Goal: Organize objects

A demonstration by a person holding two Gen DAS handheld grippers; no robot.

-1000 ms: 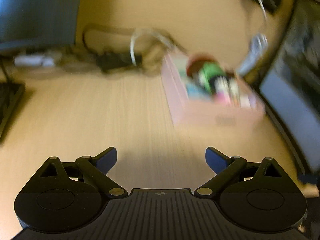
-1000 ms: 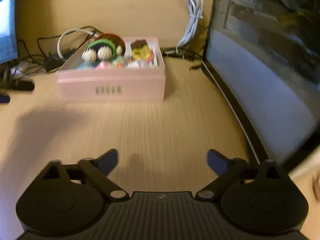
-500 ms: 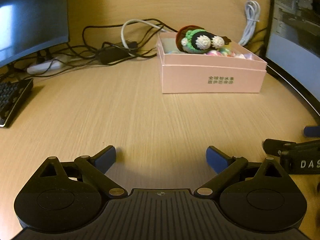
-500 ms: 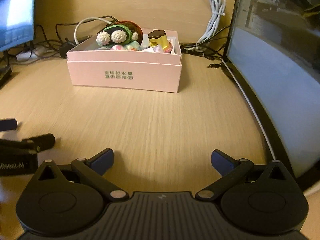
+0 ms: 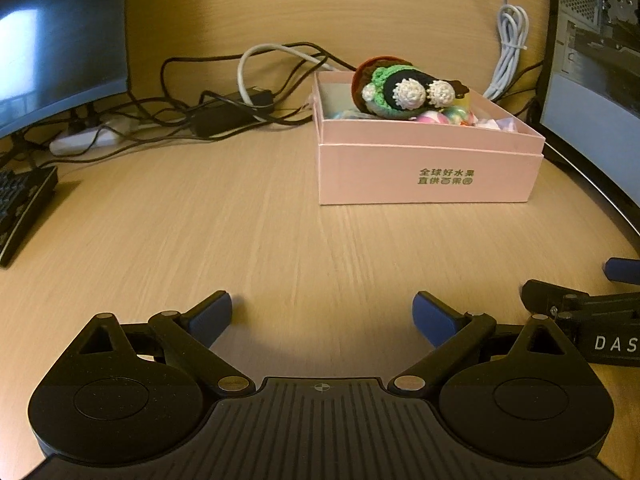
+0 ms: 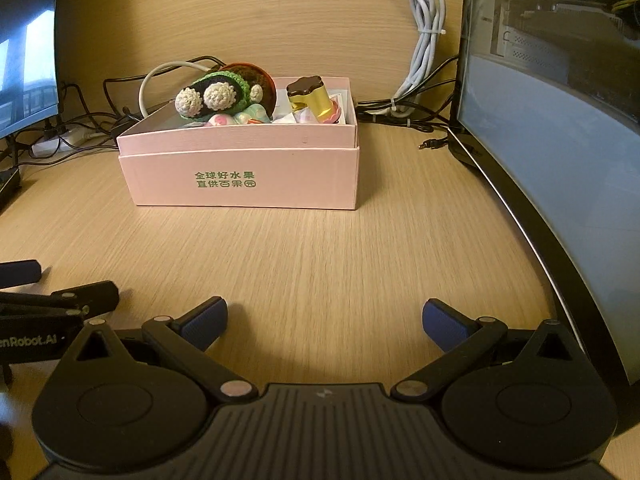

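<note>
A pink box (image 5: 430, 174) stands on the wooden desk, also in the right wrist view (image 6: 244, 178). It holds a green and black crochet toy (image 5: 404, 92) (image 6: 216, 96), a gold bottle with a brown cap (image 6: 310, 98) and several small pastel items. My left gripper (image 5: 322, 314) is open and empty, low over the desk, well short of the box. My right gripper (image 6: 324, 320) is open and empty, likewise short of the box. Each gripper shows at the edge of the other's view.
A monitor (image 5: 60, 40) and keyboard (image 5: 20, 208) are at the left. Tangled cables and a power strip (image 5: 208, 112) lie behind. A glass-sided computer case (image 6: 552, 120) stands at the right, with a white cable bundle (image 6: 426, 40) beside it.
Both grippers have drawn back and settled low side by side; the left view swung from blurred to steady. Both stayed open and empty.
</note>
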